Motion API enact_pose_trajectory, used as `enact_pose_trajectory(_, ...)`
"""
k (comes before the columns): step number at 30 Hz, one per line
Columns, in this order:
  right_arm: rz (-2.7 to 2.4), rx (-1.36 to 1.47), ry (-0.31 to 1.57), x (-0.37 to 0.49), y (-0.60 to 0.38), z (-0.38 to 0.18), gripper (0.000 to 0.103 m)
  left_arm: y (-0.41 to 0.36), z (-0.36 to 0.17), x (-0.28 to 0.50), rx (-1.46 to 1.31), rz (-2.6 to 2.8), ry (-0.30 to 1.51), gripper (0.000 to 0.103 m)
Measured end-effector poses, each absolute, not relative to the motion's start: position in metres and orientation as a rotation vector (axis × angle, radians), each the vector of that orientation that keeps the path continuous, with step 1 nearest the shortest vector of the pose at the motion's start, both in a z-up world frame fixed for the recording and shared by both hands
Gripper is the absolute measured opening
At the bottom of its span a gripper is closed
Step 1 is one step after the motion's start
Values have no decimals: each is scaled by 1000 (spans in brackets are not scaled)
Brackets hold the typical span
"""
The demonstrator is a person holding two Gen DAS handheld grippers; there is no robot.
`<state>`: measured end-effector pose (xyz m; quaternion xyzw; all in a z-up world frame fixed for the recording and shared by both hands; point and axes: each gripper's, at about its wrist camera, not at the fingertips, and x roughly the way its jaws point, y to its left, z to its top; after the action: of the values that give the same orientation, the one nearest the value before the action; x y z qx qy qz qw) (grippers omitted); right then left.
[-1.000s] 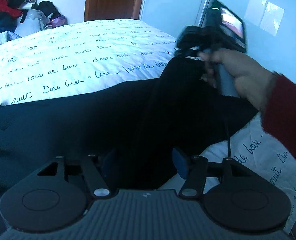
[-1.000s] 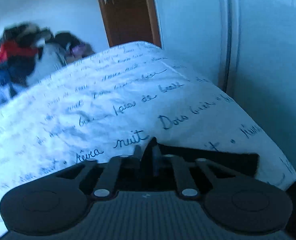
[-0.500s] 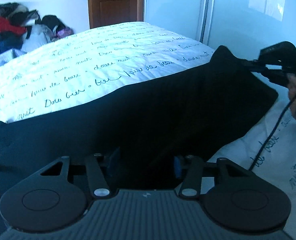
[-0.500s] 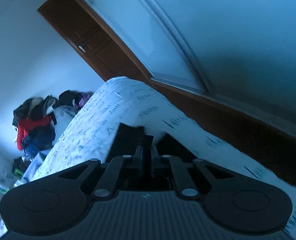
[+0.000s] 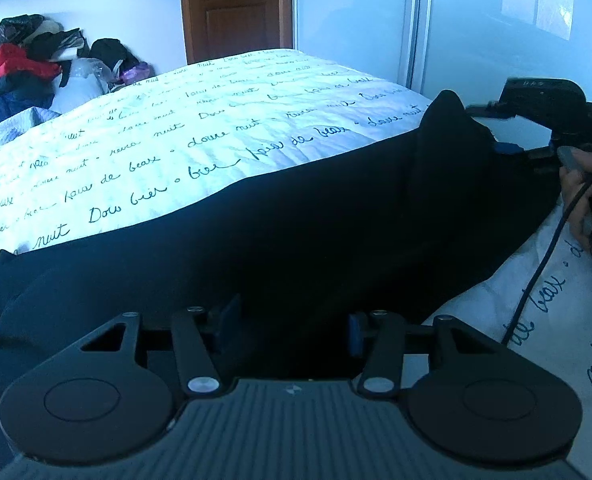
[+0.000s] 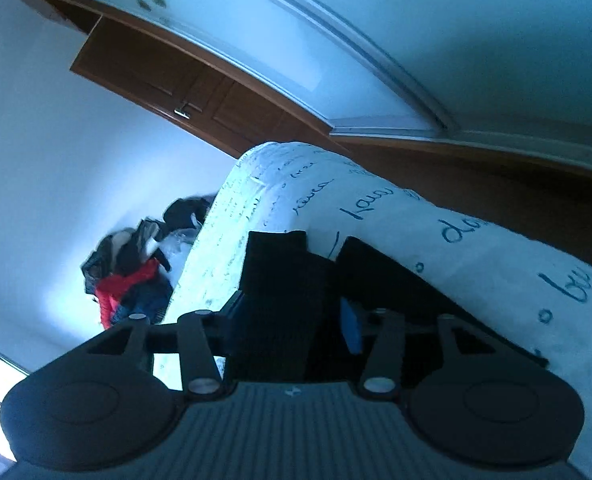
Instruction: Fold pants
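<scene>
Black pants (image 5: pixel 296 240) lie stretched across the near part of the bed (image 5: pixel 175 140), which has a white cover with script. My left gripper (image 5: pixel 291 320) hovers low over their left part, jaws apart, dark cloth below and between them with no clear pinch. At the right, a hand (image 5: pixel 576 188) holds my right gripper (image 5: pixel 490 128) against a raised peak of the pants. In the right wrist view the right gripper (image 6: pixel 291 312) is rolled sideways and its jaws are opening. A fold of the pants (image 6: pixel 279 280) still sits between them, and the right pad stands off it.
A pile of clothes (image 5: pixel 15 68) sits past the bed's far left corner, near a brown door (image 5: pixel 235 8). Pale sliding wardrobe doors (image 5: pixel 496 40) run along the bed's right side. A black cable (image 5: pixel 544 264) hangs from the right gripper over the bed's cover.
The right gripper swept to the right with the pants' end, rolled sideways, and went from shut to apart. The pants now lie spread out. The left gripper's jaws narrowed a little.
</scene>
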<state>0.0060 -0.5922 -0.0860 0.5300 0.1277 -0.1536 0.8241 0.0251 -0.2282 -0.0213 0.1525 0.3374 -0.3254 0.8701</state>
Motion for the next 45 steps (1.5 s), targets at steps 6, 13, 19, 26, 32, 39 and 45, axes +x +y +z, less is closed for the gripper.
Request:
enact_pose_trajectory(6,-343,1079,247,6,-590,-65,5,-222,-17,24,265,-696,722,20)
enact_pose_trajectory(13,-199,864,245,68,-579,21,5,-209,15,49,78,-537,665,16)
enact_pose_trajectory(19,-138,647,-78,5,-550,77,5,-195,47,29,25,-545,487,17)
enact_pose_trajectory(26,-439,960,253,-47,-590,-51,5,-228,-19,8,235,-650,701,18)
enact_pose_trajectory(32,-451,995,251,-61,-593,-64,5,-225,-6,7,212,-666,680,18)
enact_pose_trajectory(39,-478,934,285,-75,-578,-65,5,-222,-14,6,252,-674,685,18)
enact_pose_trajectory(45,-496,906,309,-81,-571,-64,5,-219,-16,10,233,-683,702,18)
